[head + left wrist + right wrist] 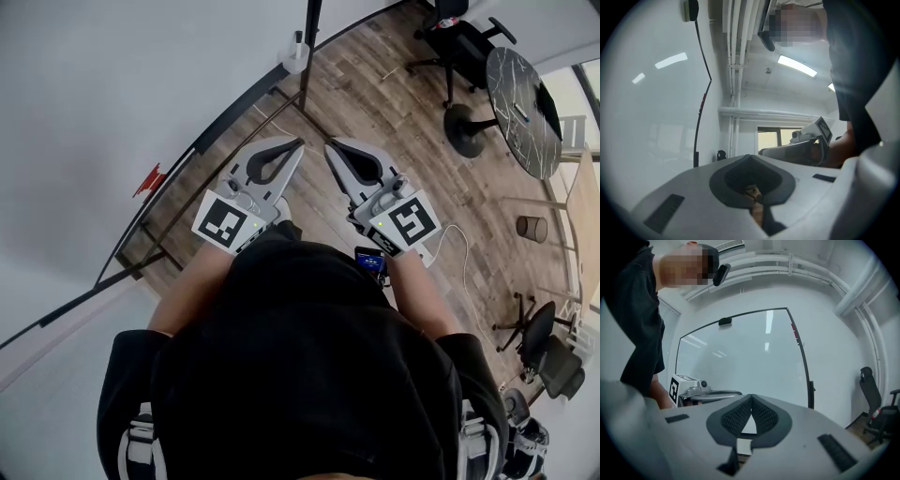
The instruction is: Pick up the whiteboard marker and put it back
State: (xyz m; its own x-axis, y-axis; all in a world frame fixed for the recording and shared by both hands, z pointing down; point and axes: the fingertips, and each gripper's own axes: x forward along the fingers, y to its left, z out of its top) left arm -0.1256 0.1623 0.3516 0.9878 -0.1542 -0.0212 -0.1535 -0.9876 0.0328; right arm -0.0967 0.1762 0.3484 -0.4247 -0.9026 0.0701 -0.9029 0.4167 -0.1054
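The left gripper [301,143] and right gripper [329,146], side by side, are both closed on nothing. Ahead of their tips stands the whiteboard [740,357]. No whiteboard marker is plainly in view, though a small red thing [150,178] left of the left gripper may be it. It is likely light, stiff and slick, so pinch it mid-barrel.

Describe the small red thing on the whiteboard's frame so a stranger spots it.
Find the large glossy white whiteboard with the thin black frame. In the right gripper view, a small red object sits on its right edge, just below the top corner. It is the frame's only red piece; the other fittings are black.
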